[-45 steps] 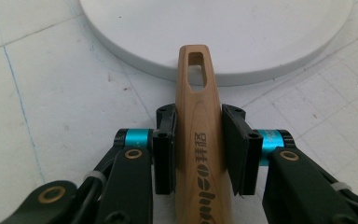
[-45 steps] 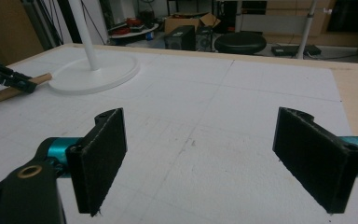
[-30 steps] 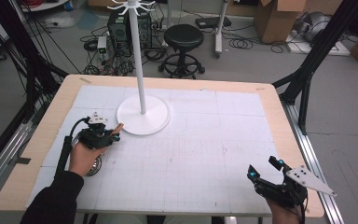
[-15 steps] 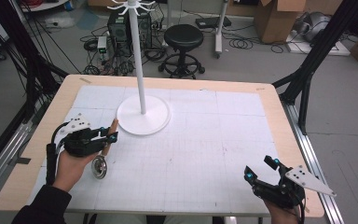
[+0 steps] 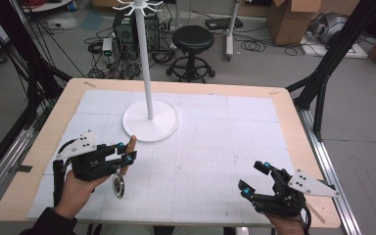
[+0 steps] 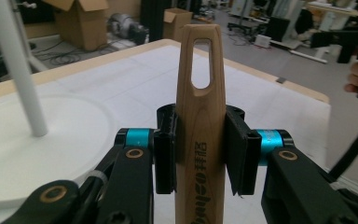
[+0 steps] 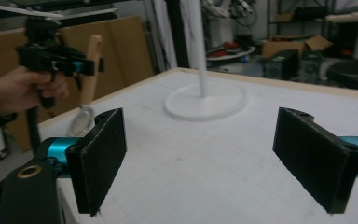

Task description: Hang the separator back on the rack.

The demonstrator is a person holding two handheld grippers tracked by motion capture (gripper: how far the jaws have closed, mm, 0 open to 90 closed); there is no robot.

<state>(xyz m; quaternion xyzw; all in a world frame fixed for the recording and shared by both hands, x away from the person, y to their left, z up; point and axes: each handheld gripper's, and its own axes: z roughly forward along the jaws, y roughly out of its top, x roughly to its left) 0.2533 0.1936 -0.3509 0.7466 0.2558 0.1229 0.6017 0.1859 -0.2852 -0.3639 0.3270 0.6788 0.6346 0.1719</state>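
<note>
Now that your left gripper (image 5: 126, 153) has lifted the wooden-handled strainer (image 5: 119, 182) off the table, clamped by its handle, carry it to the white stand (image 5: 150, 120) — your right gripper (image 5: 256, 180) waits wide open.

A tall white metal stand with a round flat base (image 5: 151, 121) is standing upright on the white gridded mat (image 5: 215, 147) covering the light wooden table (image 5: 293, 127). Beyond the table's far edge, a black round swivel stool (image 5: 193, 39) is sitting on the grey floor among loose black cables (image 5: 269, 46), and brown cardboard boxes (image 5: 289, 19) are resting farther back.
</note>
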